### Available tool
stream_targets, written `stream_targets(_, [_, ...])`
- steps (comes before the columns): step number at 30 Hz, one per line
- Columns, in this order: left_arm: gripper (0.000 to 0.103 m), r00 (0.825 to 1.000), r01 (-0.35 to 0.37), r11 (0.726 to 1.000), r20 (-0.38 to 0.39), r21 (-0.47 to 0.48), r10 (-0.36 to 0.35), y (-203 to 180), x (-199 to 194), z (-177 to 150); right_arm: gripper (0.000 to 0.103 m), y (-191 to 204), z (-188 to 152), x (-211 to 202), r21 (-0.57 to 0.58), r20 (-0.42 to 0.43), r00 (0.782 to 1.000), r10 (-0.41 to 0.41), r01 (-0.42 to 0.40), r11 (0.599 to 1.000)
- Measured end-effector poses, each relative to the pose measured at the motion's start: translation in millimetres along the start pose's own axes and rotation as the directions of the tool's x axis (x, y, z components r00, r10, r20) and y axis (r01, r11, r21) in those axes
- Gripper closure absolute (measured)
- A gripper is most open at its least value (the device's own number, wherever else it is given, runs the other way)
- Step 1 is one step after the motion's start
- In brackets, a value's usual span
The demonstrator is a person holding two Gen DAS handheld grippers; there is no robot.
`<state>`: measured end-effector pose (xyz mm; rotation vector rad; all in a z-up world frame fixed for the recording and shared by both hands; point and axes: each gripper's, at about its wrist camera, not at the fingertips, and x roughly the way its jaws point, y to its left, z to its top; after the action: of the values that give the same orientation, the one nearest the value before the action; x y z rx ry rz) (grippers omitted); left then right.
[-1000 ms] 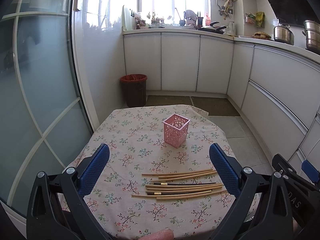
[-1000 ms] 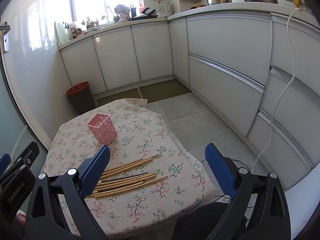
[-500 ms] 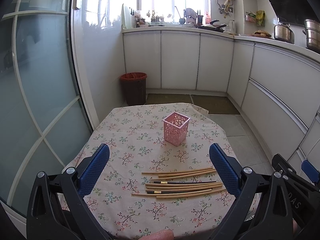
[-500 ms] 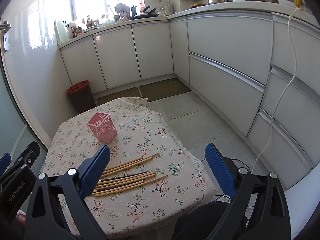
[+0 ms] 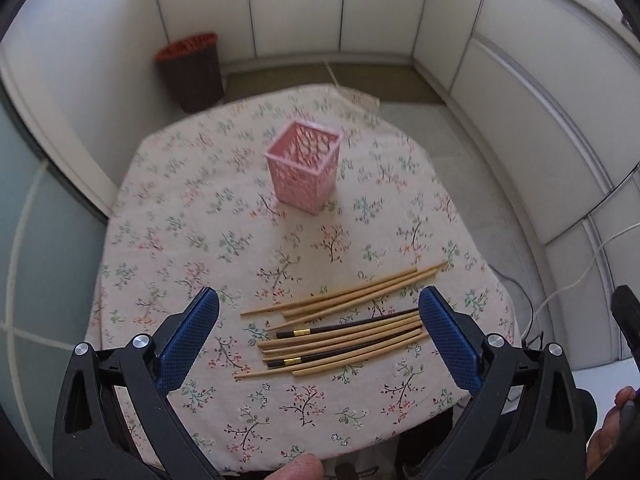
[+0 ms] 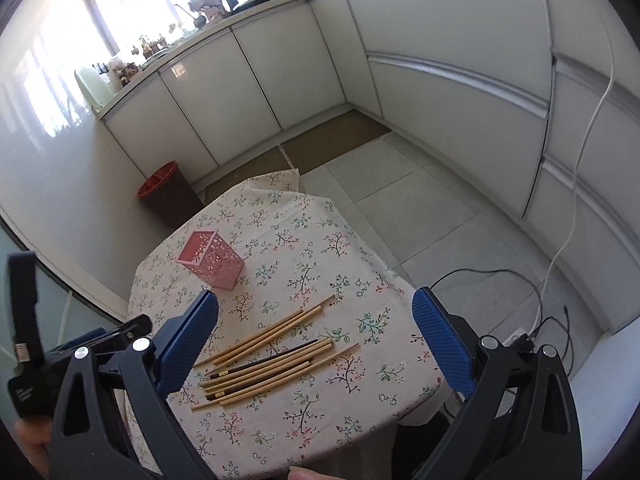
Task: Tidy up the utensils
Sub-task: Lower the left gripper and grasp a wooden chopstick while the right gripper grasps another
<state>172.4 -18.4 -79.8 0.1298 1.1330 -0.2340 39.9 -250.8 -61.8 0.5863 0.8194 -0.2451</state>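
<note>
Several wooden chopsticks (image 5: 344, 332) and two dark ones lie in a loose row on the flowered tablecloth (image 5: 180, 216). They also show in the right wrist view (image 6: 272, 356). An empty pink lattice holder (image 5: 303, 166) stands upright behind them, also in the right wrist view (image 6: 211, 266). My left gripper (image 5: 318, 338) is open and empty, hovering above the chopsticks. My right gripper (image 6: 314, 344) is open and empty, above the chopsticks from the right side.
The small table (image 6: 360, 404) drops off at its right and near edges to a tiled floor (image 6: 420, 208). A brown bin (image 5: 192, 72) with a red liner stands by the white cabinets (image 5: 300, 4). Cables (image 6: 560, 240) trail on the floor at right.
Both grippers have tilted down and moved in closer over the table. The chopsticks and holder have not moved. Both stay open.
</note>
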Motion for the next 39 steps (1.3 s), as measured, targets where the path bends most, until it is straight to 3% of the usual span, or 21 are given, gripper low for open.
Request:
stream_targets(2, [0.007, 0.991, 0.025, 0.999, -0.13, 0.023, -0.022, -4.8, 46.6, 13.2, 0.008, -15.7, 2.9, 30.1, 0.078, -0.088, 0.995, 0.043, -0.036, 0.996])
stream_targets(5, [0.007, 0.965, 0.074, 0.993, -0.258, 0.092, -0.048, -26.0, 102.2, 18.3, 0.008, -38.5, 1.6, 77.8, 0.182, -0.231, 0.968, 0.101, -0.059, 0.981])
stream_targets(11, [0.008, 0.925, 0.075, 0.981, -0.381, 0.179, -0.002, -63.2, 178.2, 30.3, 0.008, -72.3, 5.3, 120.6, 0.279, -0.33, 0.939, 0.097, -0.001, 0.96])
stream_targets(17, [0.009, 0.891, 0.106, 0.976, -0.454, 0.192, -0.008, -62.4, 205.9, 32.9, 0.008, -85.0, 2.1, 138.3, 0.348, -0.399, 0.904, 0.151, -0.003, 0.938])
stream_targets(21, [0.008, 0.89, 0.092, 0.971, -0.455, 0.222, 0.02, -59.1, 213.2, 30.7, 0.008, -82.9, -0.1, 142.6, 0.348, -0.416, 0.896, 0.153, 0.001, 0.937])
stream_targets(26, [0.007, 0.884, 0.121, 0.972, -0.468, 0.202, -0.013, -53.5, 230.9, 25.3, 0.008, -81.6, 0.8, 143.6, 0.344, -0.417, 0.899, 0.134, 0.019, 0.939])
stream_targets(31, [0.01, 0.91, 0.071, 0.97, -0.414, 0.234, 0.033, -39.1, 229.6, 36.0, 0.008, -81.1, 0.9, 147.7, 0.343, -0.422, 0.897, 0.13, 0.026, 0.939])
stream_targets(36, [0.01, 0.907, 0.124, 0.954, -0.421, 0.274, 0.003, -52.2, 224.0, 42.5, 0.008, -79.8, -0.3, 150.0, 0.341, -0.428, 0.894, 0.129, 0.028, 0.94])
stream_targets(39, [0.009, 0.907, 0.11, 0.953, -0.42, 0.283, 0.02, -59.2, 226.1, 37.8, 0.008, -79.5, -0.1, 150.1, 0.34, -0.428, 0.895, 0.127, 0.029, 0.94])
